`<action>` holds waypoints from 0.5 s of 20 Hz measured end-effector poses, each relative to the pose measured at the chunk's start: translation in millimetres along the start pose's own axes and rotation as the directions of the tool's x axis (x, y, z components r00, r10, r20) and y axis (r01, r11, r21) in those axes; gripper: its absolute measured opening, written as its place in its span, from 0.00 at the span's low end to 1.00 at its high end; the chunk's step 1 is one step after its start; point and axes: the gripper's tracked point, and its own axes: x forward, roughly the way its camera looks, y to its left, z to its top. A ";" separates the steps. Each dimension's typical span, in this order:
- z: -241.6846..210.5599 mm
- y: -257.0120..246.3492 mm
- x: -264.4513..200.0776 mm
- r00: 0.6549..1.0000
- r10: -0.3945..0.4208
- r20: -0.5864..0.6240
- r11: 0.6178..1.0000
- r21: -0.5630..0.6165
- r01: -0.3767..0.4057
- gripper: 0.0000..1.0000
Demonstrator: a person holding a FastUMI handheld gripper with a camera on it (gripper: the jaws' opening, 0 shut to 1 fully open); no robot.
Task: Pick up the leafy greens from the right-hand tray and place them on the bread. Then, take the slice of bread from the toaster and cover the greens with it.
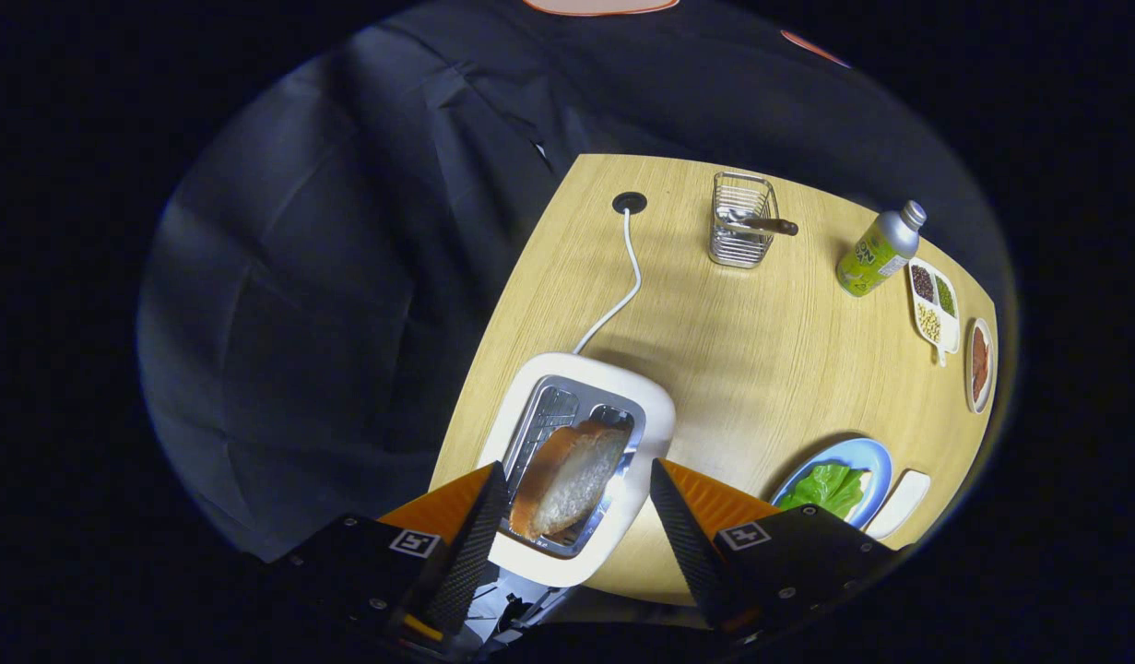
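Gripper view, looking down on a light wood desk [751, 369] set against dark cloth. The claw [578, 493] stands open, its two fingers spread wide and pressing on nothing. Between the fingers, and just ahead of them, sits a white toaster [650, 406] with two slots. The slice of bread [572, 480] stands in the nearer slot, tilted, its browned crust to one side and pale crumb face showing; it lies in the gap between the fingertips, and neither finger touches it. The farther slot shows bare metal wire. A white power cord [630, 277] runs from the back of the toaster across the desk to a dark round cable port [629, 202]. To the right of the right finger, a blue plate [876, 456] carries the leafy greens [825, 489]; a pale edge just beside the greens may be bread, though it cannot be told with certainty. A white tray [902, 503] lies touching or just beside the plate on its far right side. Beyond the toaster, near the far desk edge, stands a wire mesh holder [740, 235] with a dark-handled utensil [770, 224] lying across its top. Right of it, a green bottle [876, 251] with a metal cap stands apparently upright. Beside the bottle, a white divided dish [936, 309] holds dark, green and pale contents in separate compartments, and a small round dish [979, 364] with reddish-brown contents lies next to it.
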 end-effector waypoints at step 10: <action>-14.0 -5.2 16.3 0.996 -0.036 -0.080 0.999 0.012 0.037 0.58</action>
